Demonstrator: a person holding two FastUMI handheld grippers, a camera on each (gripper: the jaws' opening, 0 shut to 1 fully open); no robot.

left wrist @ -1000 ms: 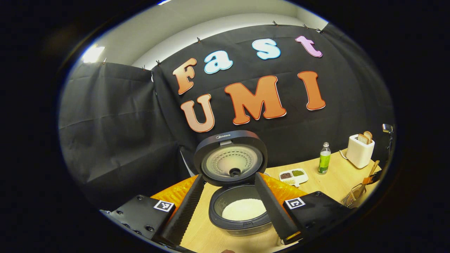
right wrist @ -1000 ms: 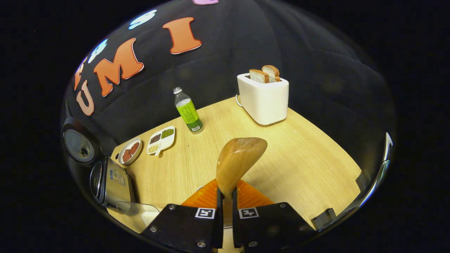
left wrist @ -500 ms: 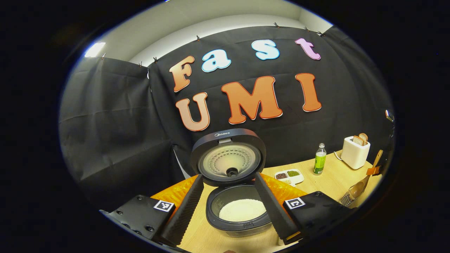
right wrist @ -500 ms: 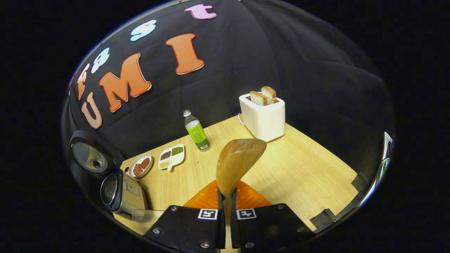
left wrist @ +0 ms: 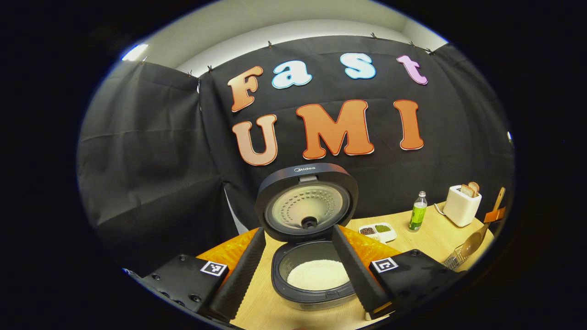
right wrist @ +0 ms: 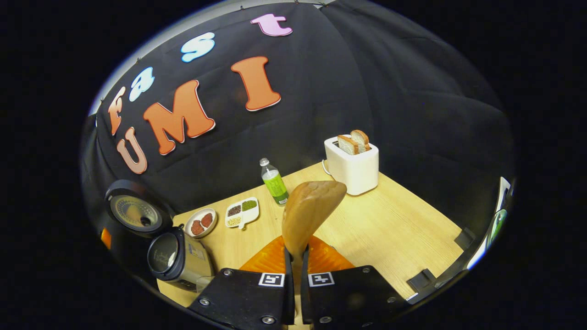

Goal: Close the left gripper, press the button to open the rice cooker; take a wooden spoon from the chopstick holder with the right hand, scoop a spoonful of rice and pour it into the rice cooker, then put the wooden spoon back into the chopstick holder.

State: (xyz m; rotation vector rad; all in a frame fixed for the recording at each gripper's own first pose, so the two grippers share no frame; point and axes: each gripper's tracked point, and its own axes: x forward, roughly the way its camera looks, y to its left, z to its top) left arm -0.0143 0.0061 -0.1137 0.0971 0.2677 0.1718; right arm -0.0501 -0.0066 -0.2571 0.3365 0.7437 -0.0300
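In the left gripper view, we are holding the left gripper (left wrist: 298,268) with its two fingers spread wide apart, gripping nothing. Between those fingers we are looking at the dark round rice cooker (left wrist: 316,279), which is standing on the light wooden table (left wrist: 435,238) with its round lid (left wrist: 307,201) swung up and facing us. A flat bed of white rice (left wrist: 318,274) is lying in its inner pot. Just to the right of the cooker, a small white divided dish of dark and green grains (left wrist: 378,232) is sitting on the table, then a clear bottle with a green label (left wrist: 418,211) is standing upright, and beyond it a white toaster with two bread slices (left wrist: 461,205) is standing near the cloth wall. At the far right edge, the wire chopstick holder (left wrist: 454,259) is sitting on the table, and the long-handled wooden spoon (left wrist: 479,231) is rising above it with its bowl low and its handle tilted up; we cannot tell whether the bowl is touching the holder.

In the right gripper view, the cooker is showing at the left with a small white round plate of reddish pieces (right wrist: 201,223) beside it, then the divided dish, the bottle and the toaster. At the bottom, the right gripper (right wrist: 296,275) is clamping the spoon's handle between both fingers, and the spoon's bowl is pointing up and away over the table, well apart from the cooker.
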